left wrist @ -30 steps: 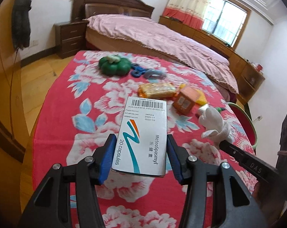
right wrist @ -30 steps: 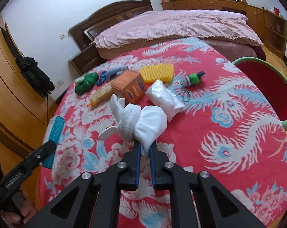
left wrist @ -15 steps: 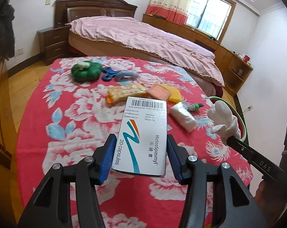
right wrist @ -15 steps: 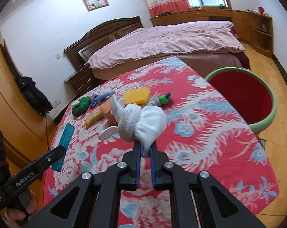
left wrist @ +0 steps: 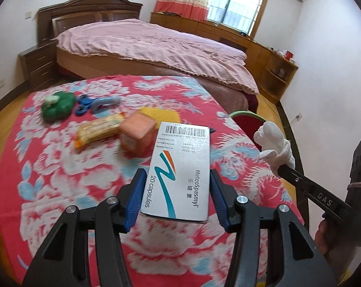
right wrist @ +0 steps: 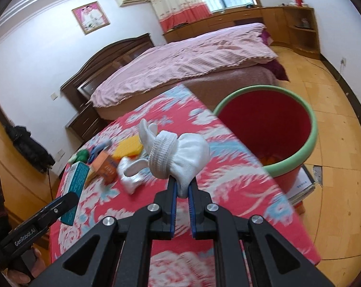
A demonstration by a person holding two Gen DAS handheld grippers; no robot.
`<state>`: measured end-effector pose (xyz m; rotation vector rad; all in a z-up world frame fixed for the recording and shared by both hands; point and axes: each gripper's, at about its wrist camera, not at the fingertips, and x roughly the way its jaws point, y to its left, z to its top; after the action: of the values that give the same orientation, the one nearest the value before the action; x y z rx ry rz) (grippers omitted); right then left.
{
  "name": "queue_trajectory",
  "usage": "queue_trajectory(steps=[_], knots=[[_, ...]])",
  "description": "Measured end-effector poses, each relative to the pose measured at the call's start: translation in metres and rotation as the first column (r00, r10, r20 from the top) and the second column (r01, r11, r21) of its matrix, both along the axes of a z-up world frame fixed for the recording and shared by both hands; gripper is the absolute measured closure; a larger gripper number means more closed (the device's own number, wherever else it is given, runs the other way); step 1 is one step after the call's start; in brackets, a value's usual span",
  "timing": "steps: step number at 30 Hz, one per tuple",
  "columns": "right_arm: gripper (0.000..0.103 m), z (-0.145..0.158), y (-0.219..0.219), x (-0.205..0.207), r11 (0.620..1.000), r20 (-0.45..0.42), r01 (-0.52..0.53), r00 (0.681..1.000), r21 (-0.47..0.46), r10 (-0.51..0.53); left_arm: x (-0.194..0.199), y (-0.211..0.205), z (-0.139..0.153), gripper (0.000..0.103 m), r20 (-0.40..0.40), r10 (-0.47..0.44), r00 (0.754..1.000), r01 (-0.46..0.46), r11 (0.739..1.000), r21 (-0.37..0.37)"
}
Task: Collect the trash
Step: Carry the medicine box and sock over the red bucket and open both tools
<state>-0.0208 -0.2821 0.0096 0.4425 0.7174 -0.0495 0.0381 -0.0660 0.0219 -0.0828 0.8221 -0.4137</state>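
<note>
My left gripper point(left wrist: 175, 191) is shut on a silver medicine box point(left wrist: 180, 167) marked "20 capsules" and holds it above the table. My right gripper point(right wrist: 181, 189) is shut on a white glove point(right wrist: 178, 157) and holds it above the table's right edge, close to a red bin with a green rim point(right wrist: 309, 148). The glove point(left wrist: 273, 143) and the bin's rim point(left wrist: 246, 113) also show at the right of the left wrist view. The medicine box's teal side point(right wrist: 76, 179) shows in the right wrist view.
On the red floral tablecloth point(left wrist: 61, 167) lie an orange box point(left wrist: 137, 136), a yellow snack packet point(left wrist: 99, 130), a green toy point(left wrist: 57, 104), blue scissors point(left wrist: 96, 101), a yellow sponge point(right wrist: 130, 146) and a white packet point(right wrist: 130, 177). A bed point(right wrist: 192, 62) stands beyond.
Both grippers have swung right toward the bin with their loads. The bin now fills more of the right wrist view and the glove is near its rim.
</note>
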Motion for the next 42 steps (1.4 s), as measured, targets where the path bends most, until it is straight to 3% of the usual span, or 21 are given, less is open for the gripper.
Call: queue_trajectory(steps=[26,33,42], knots=[[0.089,-0.031,-0.136,0.051,0.984,-0.073,0.172,0.983,0.046,-0.168,0.073,-0.172,-0.015,0.049,-0.057,-0.213,0.975,0.216,0.974,0.064],[0.087,-0.036,-0.156,0.049,0.981,-0.066,0.179,0.982,0.076,-0.174,0.084,-0.207,-0.026,0.049,-0.072,-0.245,0.967,0.251,0.964,0.088],[0.076,-0.032,-0.174,0.030,0.974,-0.029,0.211,0.977,0.083,-0.209,0.086,-0.238,-0.036,0.049,-0.061,-0.283,0.957,0.287,0.953,0.096]])
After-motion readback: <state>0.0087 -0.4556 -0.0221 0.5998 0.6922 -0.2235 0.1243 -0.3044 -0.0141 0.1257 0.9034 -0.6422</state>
